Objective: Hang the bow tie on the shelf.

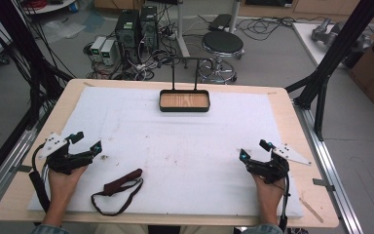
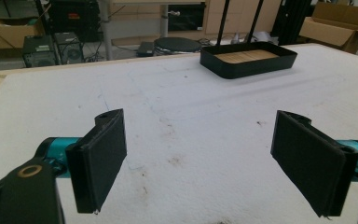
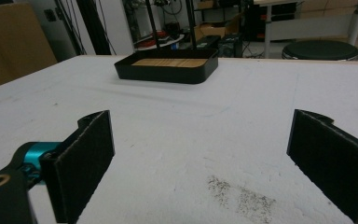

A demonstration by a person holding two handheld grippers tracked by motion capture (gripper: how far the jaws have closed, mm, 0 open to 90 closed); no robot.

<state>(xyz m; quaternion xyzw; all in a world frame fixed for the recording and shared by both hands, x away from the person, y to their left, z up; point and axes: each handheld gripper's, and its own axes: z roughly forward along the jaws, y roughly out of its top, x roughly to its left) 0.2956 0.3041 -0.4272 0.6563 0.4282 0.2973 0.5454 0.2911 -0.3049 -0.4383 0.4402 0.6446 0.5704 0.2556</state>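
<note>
- Left gripper (image 1: pixel 88 142): held in the person's left hand (image 1: pixel 63 175) at the near-left of the white mat (image 1: pixel 185 146) that covers the surface. Jaws wide open, nothing between them; in the left gripper view (image 2: pixel 200 163) only bare, lightly stained mat lies between the two black pads.
- Strap (image 1: pixel 119 187): dark brown, with a thicker padded section and a thin loop, flat on the mat near the front edge, just right of the left hand. Apart from both grippers, touching neither.
- Tray (image 1: pixel 184 101): black, shallow, with a wood-coloured floor, at the far centre of the mat; two thin black uprights rise from its back edge. Well apart from both grippers. Seen ahead in both gripper views (image 2: pixel 248 58) (image 3: pixel 168 65).
- Right gripper (image 1: pixel 254 150): held in the right hand (image 1: pixel 269 192) at the near-right of the mat. Jaws wide open and empty; the right gripper view (image 3: pixel 200 158) shows a dark speckled smudge (image 3: pixel 240 196) on the mat between the pads.
</note>
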